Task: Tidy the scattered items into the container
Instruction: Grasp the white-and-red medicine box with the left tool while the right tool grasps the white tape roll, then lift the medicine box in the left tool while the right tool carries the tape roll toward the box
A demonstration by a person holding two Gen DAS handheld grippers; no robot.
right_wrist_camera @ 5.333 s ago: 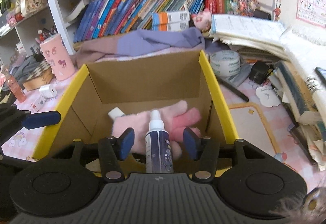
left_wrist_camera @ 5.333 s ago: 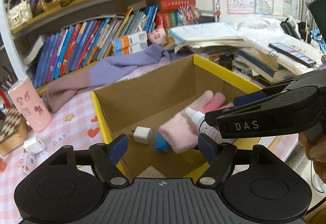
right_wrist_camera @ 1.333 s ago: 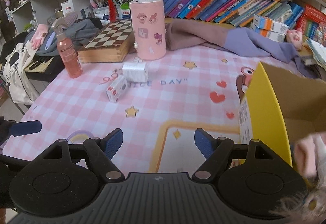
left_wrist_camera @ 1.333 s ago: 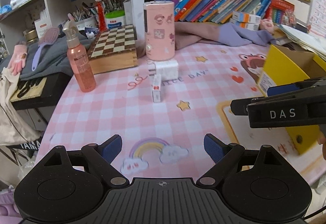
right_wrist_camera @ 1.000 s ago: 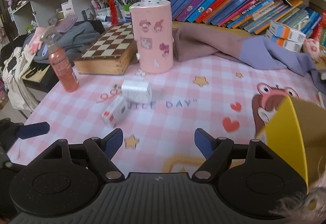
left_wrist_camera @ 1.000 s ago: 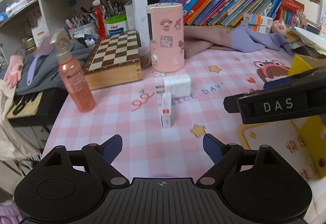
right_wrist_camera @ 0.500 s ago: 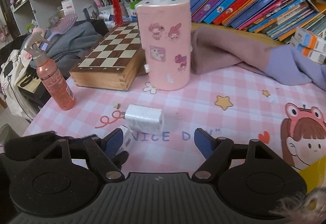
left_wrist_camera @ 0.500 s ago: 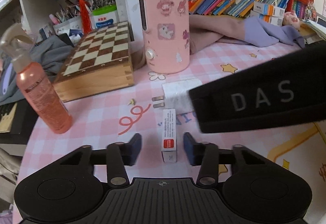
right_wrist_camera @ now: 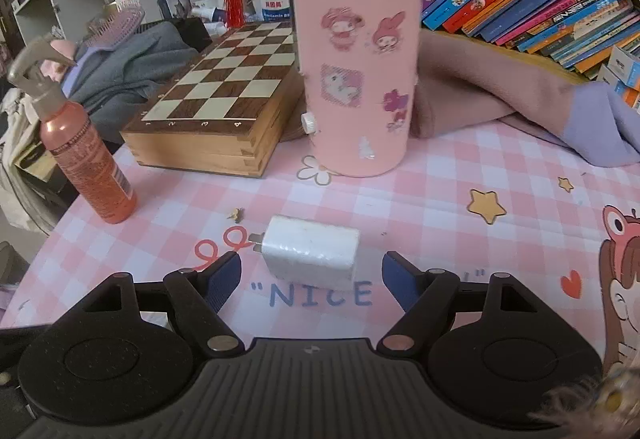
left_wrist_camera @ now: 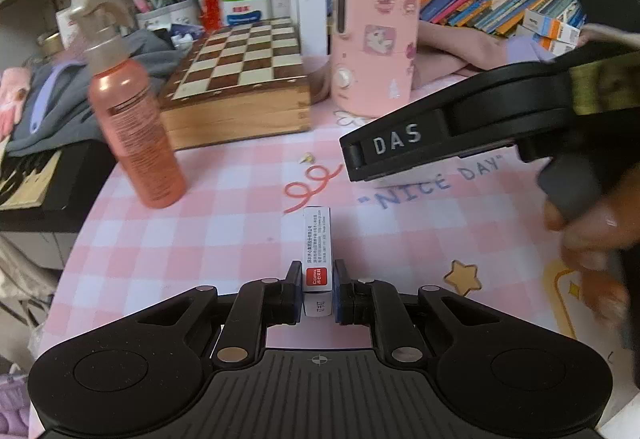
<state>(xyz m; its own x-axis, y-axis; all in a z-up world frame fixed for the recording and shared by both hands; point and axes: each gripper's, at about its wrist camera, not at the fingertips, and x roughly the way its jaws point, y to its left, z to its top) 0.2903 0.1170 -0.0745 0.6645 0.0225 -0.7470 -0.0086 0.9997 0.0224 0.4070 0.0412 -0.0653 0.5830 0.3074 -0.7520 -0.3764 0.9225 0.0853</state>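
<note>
My left gripper (left_wrist_camera: pixel 317 293) is shut on a small white box with a red label (left_wrist_camera: pixel 317 251) that lies on the pink checked tablecloth. My right gripper (right_wrist_camera: pixel 312 275) is open, its blue pads on either side of a white charger plug (right_wrist_camera: pixel 311 252) lying on the cloth just ahead of it. In the left wrist view the right gripper (left_wrist_camera: pixel 440 135) crosses the right side and hides the plug. The cardboard container is out of view.
A pink cylinder with stickers (right_wrist_camera: pixel 356 79) stands behind the plug. A wooden chessboard box (right_wrist_camera: pixel 216 107) lies to its left. An orange spray bottle (right_wrist_camera: pixel 80 147) stands near the table's left edge. A pink and purple cloth (right_wrist_camera: pixel 520 107) lies at the right, books behind.
Both grippers moved forward and down toward the table. The left closed on the small white box. The right came up around the white plug, still open.
</note>
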